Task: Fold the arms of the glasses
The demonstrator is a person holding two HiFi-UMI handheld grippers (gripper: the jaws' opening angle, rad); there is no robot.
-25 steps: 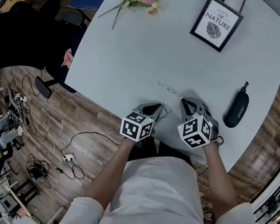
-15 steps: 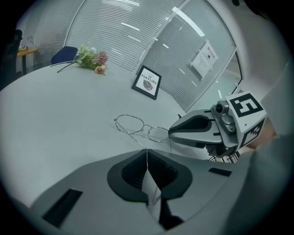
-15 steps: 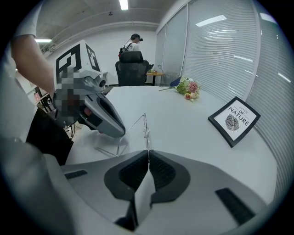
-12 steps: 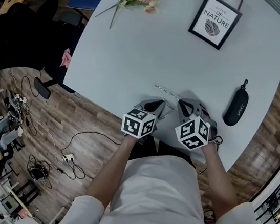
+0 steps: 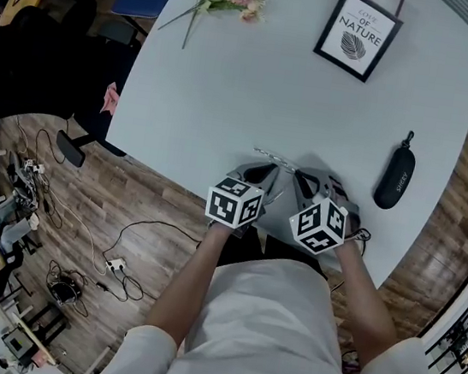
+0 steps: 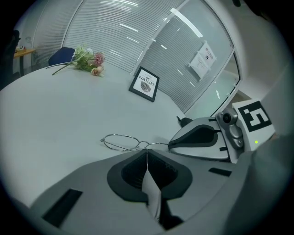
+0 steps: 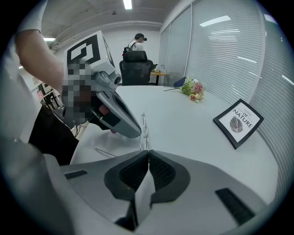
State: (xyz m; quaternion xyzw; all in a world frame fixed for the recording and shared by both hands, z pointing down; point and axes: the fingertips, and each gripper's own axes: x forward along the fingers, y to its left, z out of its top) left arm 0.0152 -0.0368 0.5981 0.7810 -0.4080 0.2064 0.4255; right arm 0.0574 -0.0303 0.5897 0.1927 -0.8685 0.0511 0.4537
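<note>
Office: swivel chair point(image 7: 136, 65), window blinds point(image 6: 115, 39).

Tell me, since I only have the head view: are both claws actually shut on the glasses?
Observer: The left gripper view shows the left claw shut on the glasses, on their thin wire.
Operator: And the right?
Observer: In its own view the right claw is shut too, with frame wire rising from its tip.
Operator: Is any arm unfolded?
Observer: In the right gripper view a thin wire, likely an arm, lies on the table left of that claw.
</note>
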